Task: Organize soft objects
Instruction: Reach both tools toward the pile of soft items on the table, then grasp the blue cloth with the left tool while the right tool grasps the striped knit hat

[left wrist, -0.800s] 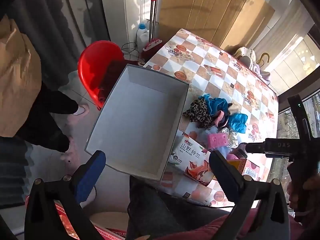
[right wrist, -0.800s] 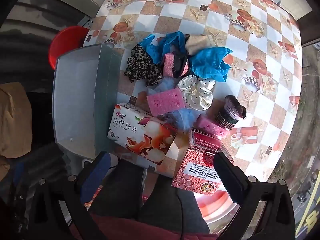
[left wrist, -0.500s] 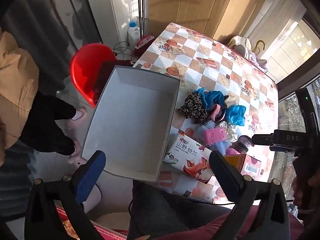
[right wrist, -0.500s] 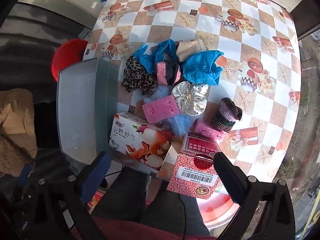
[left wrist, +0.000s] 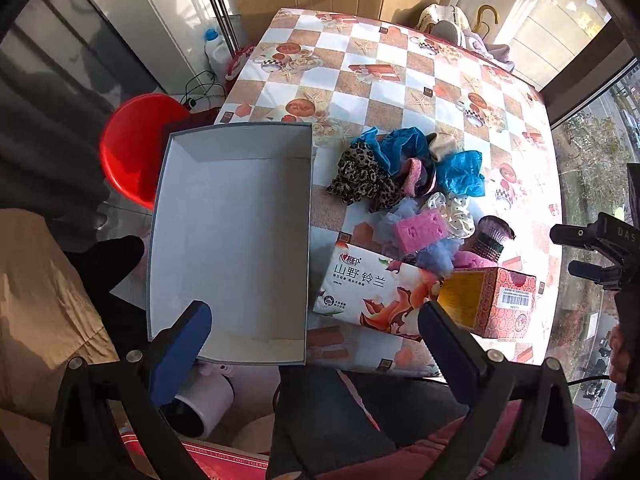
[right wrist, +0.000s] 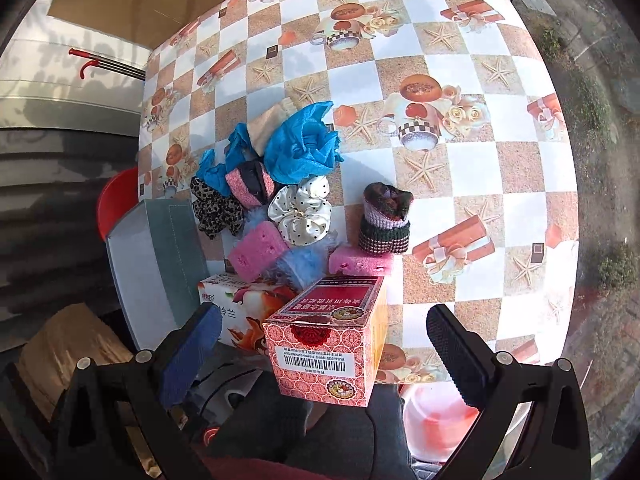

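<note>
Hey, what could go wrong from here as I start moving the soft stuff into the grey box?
The grey box overhangs the table edge, so pushing on its near end might tip it off. The red carton and tissue pack stand between the open right gripper and the pile, so reaching over may knock them.

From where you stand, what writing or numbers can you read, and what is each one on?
"山野铃兰": tissue pack, large characters on its white face.
"DAS": black body of the right tongs, at the left camera's edge.
Red logo above those characters: too small to read.
Barcode digits and red lid characters, upside down, on the red carton: too blurred to read.
</note>
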### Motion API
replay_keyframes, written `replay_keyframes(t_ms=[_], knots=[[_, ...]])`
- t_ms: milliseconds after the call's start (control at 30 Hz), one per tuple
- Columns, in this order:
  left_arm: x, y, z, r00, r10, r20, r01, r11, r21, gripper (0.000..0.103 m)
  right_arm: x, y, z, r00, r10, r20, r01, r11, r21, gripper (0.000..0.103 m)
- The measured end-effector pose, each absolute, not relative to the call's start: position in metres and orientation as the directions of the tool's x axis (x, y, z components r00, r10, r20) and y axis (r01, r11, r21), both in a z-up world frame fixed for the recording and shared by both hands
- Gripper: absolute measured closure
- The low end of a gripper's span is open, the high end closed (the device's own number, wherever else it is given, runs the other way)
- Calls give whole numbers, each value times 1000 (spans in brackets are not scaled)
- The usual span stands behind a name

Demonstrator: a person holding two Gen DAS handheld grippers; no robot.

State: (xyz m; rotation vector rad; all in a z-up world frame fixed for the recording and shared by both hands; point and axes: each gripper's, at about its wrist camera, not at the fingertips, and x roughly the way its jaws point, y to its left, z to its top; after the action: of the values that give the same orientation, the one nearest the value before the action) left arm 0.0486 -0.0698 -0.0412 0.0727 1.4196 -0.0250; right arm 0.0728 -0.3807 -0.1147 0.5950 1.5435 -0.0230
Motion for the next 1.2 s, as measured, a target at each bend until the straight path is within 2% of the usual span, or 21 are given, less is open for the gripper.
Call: replay_keyframes(t_ms=[267, 533, 700, 1200], knots=[[67, -102, -59, 107, 71, -992, 173, 981, 89, 0, 47, -426, -153, 47, 370, -928, 510, 790, 341, 0], [110, -141, -82, 98, 119, -988, 289, 947, 143, 0, 44, -449, -180, 29, 344, -939, 550, 779, 302, 0], [143, -164, -103, 90, 105, -990, 347, 929, 130, 0, 50, -451, -195, 16, 345, -938, 559, 775, 295, 0], [251, -200, -255, 38, 226, -973, 499, 840, 215, 0, 112, -419, -264, -120, 342, -932, 410, 872, 267, 0]])
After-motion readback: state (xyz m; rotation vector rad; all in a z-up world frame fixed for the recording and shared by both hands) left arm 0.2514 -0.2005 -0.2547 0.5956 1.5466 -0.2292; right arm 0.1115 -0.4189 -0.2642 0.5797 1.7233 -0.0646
